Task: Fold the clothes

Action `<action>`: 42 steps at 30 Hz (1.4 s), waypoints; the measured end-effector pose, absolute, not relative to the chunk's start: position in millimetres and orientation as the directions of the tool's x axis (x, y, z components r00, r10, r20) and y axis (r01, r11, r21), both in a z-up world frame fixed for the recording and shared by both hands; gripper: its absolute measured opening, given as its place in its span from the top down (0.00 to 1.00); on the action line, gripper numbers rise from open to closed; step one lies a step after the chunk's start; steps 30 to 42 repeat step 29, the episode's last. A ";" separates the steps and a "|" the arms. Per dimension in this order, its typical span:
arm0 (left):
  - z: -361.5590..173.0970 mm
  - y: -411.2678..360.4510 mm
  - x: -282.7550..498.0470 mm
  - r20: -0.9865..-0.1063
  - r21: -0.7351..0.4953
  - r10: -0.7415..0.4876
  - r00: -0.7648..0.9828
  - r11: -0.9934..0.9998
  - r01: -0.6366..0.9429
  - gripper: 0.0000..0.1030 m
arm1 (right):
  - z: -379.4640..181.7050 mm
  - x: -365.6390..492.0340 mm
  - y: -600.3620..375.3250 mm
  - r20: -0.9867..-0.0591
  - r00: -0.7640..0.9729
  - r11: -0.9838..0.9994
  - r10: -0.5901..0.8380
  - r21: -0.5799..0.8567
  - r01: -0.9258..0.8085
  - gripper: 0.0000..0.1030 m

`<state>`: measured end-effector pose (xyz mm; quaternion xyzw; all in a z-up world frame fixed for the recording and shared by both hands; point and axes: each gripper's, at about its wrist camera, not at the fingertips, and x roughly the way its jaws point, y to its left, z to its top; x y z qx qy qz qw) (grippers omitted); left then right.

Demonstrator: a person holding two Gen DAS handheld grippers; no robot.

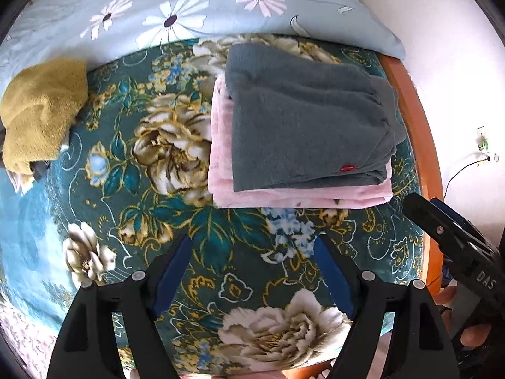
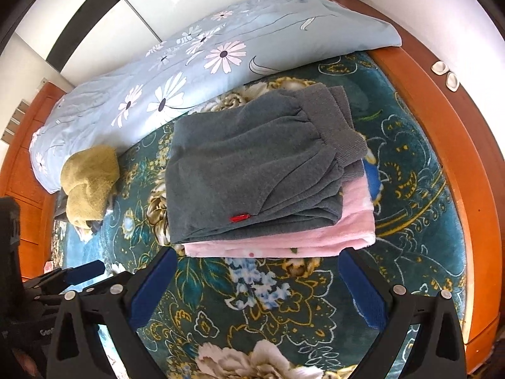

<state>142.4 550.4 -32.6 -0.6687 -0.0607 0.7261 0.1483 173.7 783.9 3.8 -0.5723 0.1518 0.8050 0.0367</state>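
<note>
A folded sweatshirt (image 2: pixel 252 170) lies on a folded blanket (image 2: pixel 315 240), both on the bed (image 2: pixel 410 189). Behind them lies a quilt (image 2: pixel 221 47). A crumpled towel (image 2: pixel 90 183) sits well to their left.

Folded grey garment (image 2: pixel 252 170) atop folded pink garment (image 2: pixel 315 237)

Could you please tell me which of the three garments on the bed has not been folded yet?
The mustard-yellow garment, crumpled beside the pale blue floral pillow. The grey garment and the pink garment beneath it are folded flat in one stack.
</note>
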 end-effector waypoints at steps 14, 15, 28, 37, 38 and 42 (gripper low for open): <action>-42.0 567.2 118.4 -0.962 -0.263 0.270 -0.039 -0.954 -0.144 0.22 | -4.2 158.1 786.7 -0.946 -0.309 -0.961 -0.097 0.170 -0.219 0.00; -42.3 567.3 116.9 -0.963 -0.258 0.266 -0.040 -0.955 -0.146 0.22 | -5.2 157.2 787.0 -0.947 -0.305 -0.961 -0.097 0.169 -0.221 0.00; -40.9 559.5 117.8 -0.967 -0.239 0.247 -0.060 -0.964 -0.118 0.22 | -11.7 155.7 789.2 -0.958 -0.270 -0.957 -0.091 0.160 -0.243 0.00; -41.1 558.0 118.1 -0.966 -0.245 0.252 -0.055 -0.963 -0.111 0.22 | -11.6 156.3 788.8 -0.959 -0.269 -0.956 -0.091 0.159 -0.245 0.00; -41.1 558.0 118.1 -0.966 -0.245 0.252 -0.055 -0.963 -0.111 0.22 | -11.6 156.3 788.8 -0.959 -0.269 -0.956 -0.091 0.159 -0.245 0.00; -41.1 558.0 118.1 -0.966 -0.245 0.252 -0.055 -0.963 -0.111 0.22 | -11.6 156.3 788.8 -0.959 -0.269 -0.956 -0.091 0.159 -0.245 0.00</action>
